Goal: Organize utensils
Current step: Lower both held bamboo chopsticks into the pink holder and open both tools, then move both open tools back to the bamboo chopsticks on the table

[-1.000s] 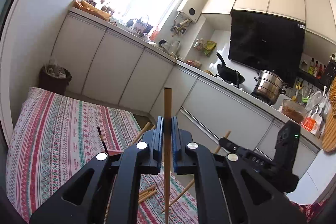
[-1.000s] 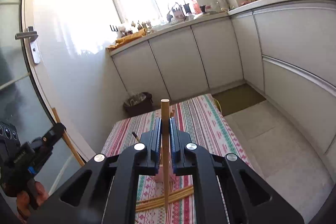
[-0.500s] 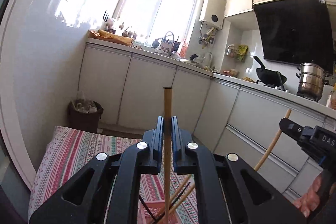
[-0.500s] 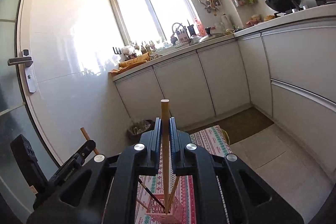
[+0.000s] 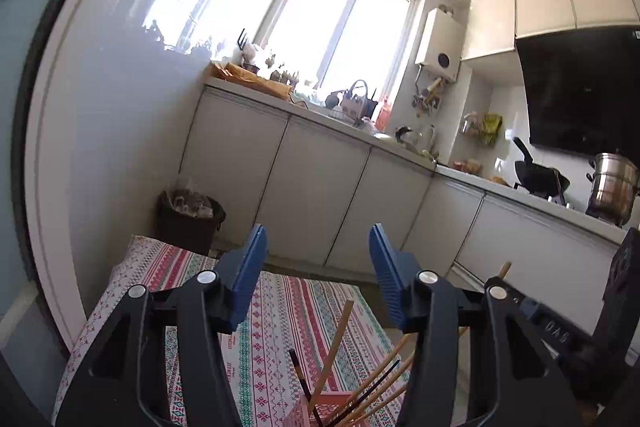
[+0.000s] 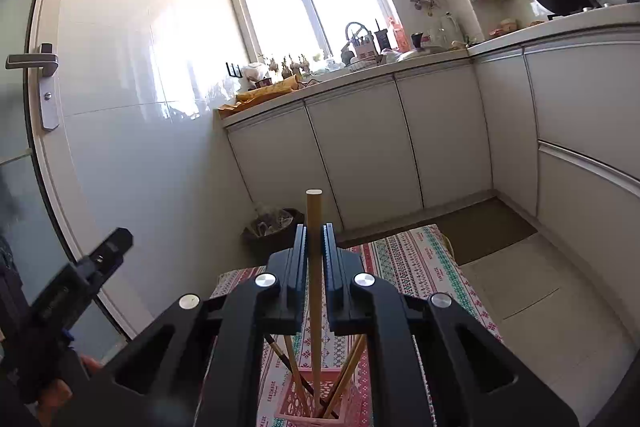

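Observation:
My left gripper (image 5: 317, 269) is open and empty above a pink slotted holder (image 5: 320, 411) that holds several wooden and dark chopsticks (image 5: 332, 351). My right gripper (image 6: 314, 259) is shut on a wooden chopstick (image 6: 314, 227), held upright with its lower end inside the pink holder (image 6: 308, 401), among other chopsticks. The right gripper also shows at the right edge of the left wrist view (image 5: 560, 327), and the left gripper at the left edge of the right wrist view (image 6: 72, 291).
The holder stands on a table with a striped patterned cloth (image 5: 280, 315). A dark waste bin (image 5: 188, 219) sits on the floor beyond the table. White kitchen cabinets (image 6: 380, 147) run along the back and right. A door with a handle (image 6: 36, 63) is at left.
My left gripper has opened and let go of its chopstick, which now stands in the holder. My right gripper has lowered its chopstick into the holder, still shut on it.

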Motion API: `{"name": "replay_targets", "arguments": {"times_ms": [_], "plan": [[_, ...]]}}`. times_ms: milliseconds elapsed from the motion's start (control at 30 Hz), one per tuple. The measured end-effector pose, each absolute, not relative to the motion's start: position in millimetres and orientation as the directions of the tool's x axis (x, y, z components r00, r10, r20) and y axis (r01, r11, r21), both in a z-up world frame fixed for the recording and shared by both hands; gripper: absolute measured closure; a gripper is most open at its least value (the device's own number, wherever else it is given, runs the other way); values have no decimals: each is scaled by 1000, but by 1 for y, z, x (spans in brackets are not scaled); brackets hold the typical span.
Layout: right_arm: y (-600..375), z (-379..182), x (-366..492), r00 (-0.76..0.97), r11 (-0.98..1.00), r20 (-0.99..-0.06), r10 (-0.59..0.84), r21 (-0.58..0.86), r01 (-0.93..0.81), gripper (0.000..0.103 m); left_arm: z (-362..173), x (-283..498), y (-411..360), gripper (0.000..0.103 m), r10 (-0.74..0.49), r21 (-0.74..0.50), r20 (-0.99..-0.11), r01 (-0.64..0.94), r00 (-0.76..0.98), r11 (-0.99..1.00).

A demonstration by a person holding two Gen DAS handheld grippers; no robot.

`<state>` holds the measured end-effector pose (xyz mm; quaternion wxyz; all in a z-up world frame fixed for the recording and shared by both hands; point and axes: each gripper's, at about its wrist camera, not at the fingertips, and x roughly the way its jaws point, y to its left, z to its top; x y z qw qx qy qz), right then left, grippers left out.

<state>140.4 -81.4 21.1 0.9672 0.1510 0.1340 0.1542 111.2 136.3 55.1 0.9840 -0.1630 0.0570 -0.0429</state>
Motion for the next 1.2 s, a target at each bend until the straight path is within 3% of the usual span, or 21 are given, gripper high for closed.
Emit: {"name": "replay_targets", "arguments": {"times_ms": [433, 567, 800, 900, 967, 1033, 1100, 1200], "plan": [[-56, -6, 152, 911, 932, -282, 302, 288, -220, 91, 58, 104, 158, 51, -96, -345, -110, 53, 989, 937], [-63, -6, 147, 921, 934, -272, 279, 299, -195, 57, 57, 104, 160, 43, -91, -350, -111, 47, 990, 936], [-81, -4, 133, 930, 933, -265, 255, 319, -165, 49, 55, 104, 153, 39, -112, -335, -129, 64, 985, 940], [-96, -7, 121, 934, 927, -258, 246, 344, -149, 29, 54, 106, 146, 31, -138, -314, -150, 85, 979, 945], [-110, -12, 109, 936, 916, -256, 240, 380, -131, 10, 51, 108, 139, 24, -173, -289, -177, 117, 969, 950], [-124, -19, 99, 935, 906, -271, 231, 411, -105, 7, 47, 109, 128, 20, -210, -249, -210, 155, 955, 956], [-138, -29, 92, 920, 907, -327, 215, 416, -64, 7, 41, 109, 117, 12, -244, -212, -232, 196, 942, 957], [-157, -48, 86, 886, 912, -424, 188, 411, 3, 7, 33, 106, 101, 9, -320, -165, -256, 285, 912, 944]]}}
